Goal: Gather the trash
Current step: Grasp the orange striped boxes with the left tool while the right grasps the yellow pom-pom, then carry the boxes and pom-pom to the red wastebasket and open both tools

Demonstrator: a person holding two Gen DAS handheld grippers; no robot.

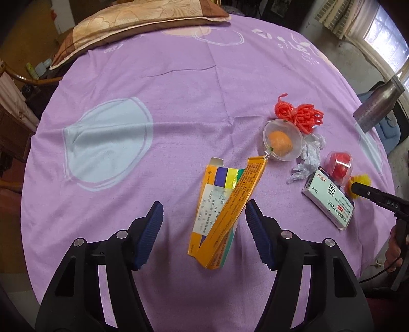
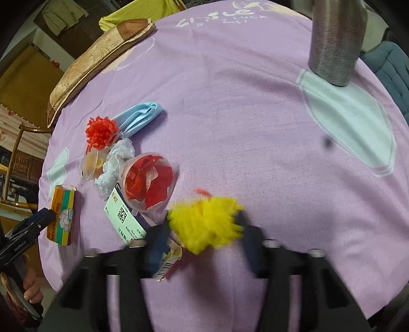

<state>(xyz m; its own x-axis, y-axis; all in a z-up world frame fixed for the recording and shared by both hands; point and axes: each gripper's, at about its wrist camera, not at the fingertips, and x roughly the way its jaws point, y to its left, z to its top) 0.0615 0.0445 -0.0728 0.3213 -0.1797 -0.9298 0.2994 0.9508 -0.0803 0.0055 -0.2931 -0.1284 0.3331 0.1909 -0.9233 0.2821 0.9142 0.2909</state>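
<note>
My left gripper (image 1: 204,219) is open, its blue fingers either side of a flattened orange carton (image 1: 225,212) on the purple cloth; the carton also shows in the right wrist view (image 2: 61,217). My right gripper (image 2: 202,229) is open around a yellow pom-pom (image 2: 207,224), blurred by motion; whether the fingers touch it is unclear. Nearby lie a white medicine box (image 2: 125,219), a clear cup of red paper (image 2: 148,184), a cup with an orange lump (image 1: 281,143), crumpled white paper (image 1: 309,155) and a red pom-pom (image 2: 101,132).
A metal flask (image 2: 334,40) stands at the far right of the round table (image 1: 153,76). A folded light-blue cloth (image 2: 140,117) lies behind the red pom-pom. A brown cushion (image 1: 133,23) rests at the table's far edge.
</note>
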